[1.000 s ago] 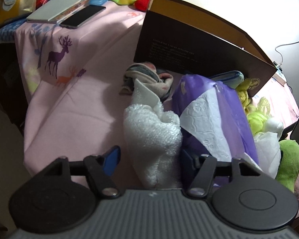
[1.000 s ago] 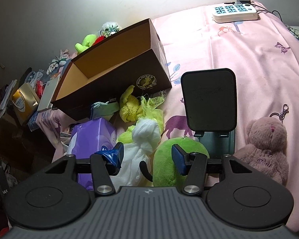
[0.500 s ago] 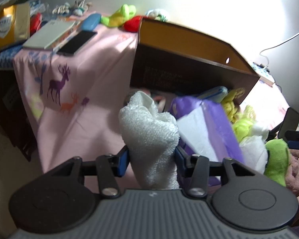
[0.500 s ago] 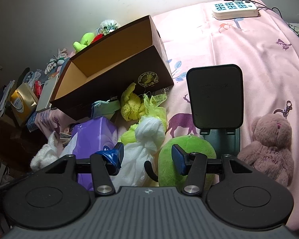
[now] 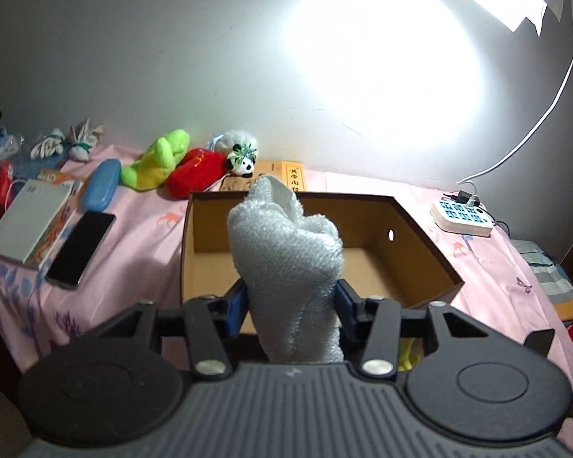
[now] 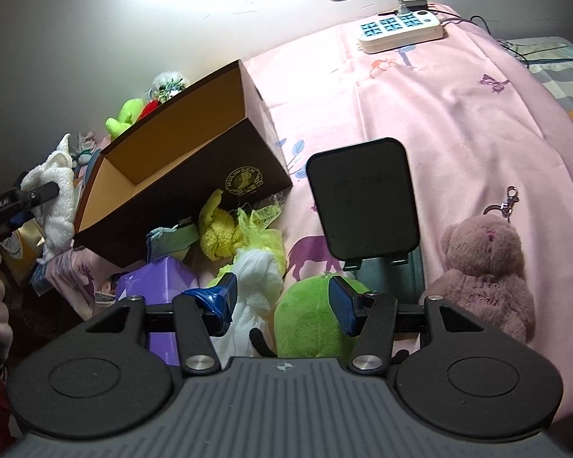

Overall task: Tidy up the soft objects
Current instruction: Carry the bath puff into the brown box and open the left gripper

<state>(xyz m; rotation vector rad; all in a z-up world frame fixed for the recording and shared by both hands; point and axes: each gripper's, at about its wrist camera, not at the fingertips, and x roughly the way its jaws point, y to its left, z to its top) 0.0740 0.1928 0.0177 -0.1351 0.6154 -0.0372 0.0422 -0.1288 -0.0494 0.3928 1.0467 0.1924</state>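
- Step in hand: carrying white towel (image 5: 286, 263) to box (image 5: 412, 229).
- Left gripper (image 5: 289, 305) clamped on towel; blue pads pressed into both sides, cloth bulging above them and trailing below. Jaws closed in on it within the last second, then held.
- Towel in the air at box's near short end, by its rim; seen from right wrist, hanging just outside that end wall (image 6: 57, 198), not yet over the opening.
- Box open-topped, nothing visible inside; floor partly hidden by towel.
- Right gripper (image 6: 282, 305) open, holding nothing, poised over pile in front of box: green plush (image 6: 313, 316), white knotted cloth (image 6: 256, 278), purple pack (image 6: 160, 282), yellow cloths (image 6: 225, 229). Pads touching none, as far as can be told.
- Bear (image 6: 485, 267) lying apart to the right, beside black stand (image 6: 363, 198).
- Next move, judged: push towel forward past rim until over bare floor, lower, then release. Trailing end likely to catch on wall if dropped early.
- After that, probably green plush for the right.
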